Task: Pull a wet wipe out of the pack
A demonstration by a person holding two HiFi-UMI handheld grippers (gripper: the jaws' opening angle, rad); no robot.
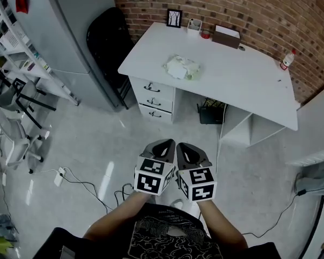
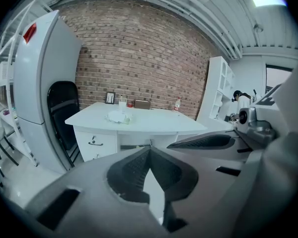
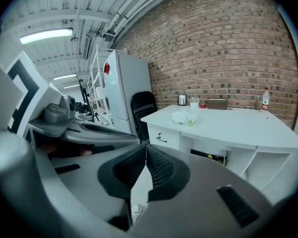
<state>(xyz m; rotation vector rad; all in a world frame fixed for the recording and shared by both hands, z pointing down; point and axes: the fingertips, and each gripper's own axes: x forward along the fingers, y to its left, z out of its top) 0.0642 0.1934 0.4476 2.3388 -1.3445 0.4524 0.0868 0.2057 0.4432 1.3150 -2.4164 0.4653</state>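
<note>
The wet wipe pack [image 1: 181,67] lies on the white desk [image 1: 243,80], pale green and white with a wipe crumpled on top. It also shows small in the left gripper view as the pack [image 2: 119,116] and in the right gripper view as the pack [image 3: 183,117]. Both grippers are held side by side over the floor, well short of the desk. My left gripper [image 1: 163,143] is shut with nothing between its tips. My right gripper [image 1: 187,146] is shut and empty too.
A black chair [image 1: 110,42] and a grey fridge [image 1: 59,26] stand left of the desk. A picture frame [image 1: 174,18], a cup [image 1: 194,25], a brown box [image 1: 227,36] and a bottle [image 1: 287,60] line the brick wall. Cables [image 1: 81,185] trail across the floor.
</note>
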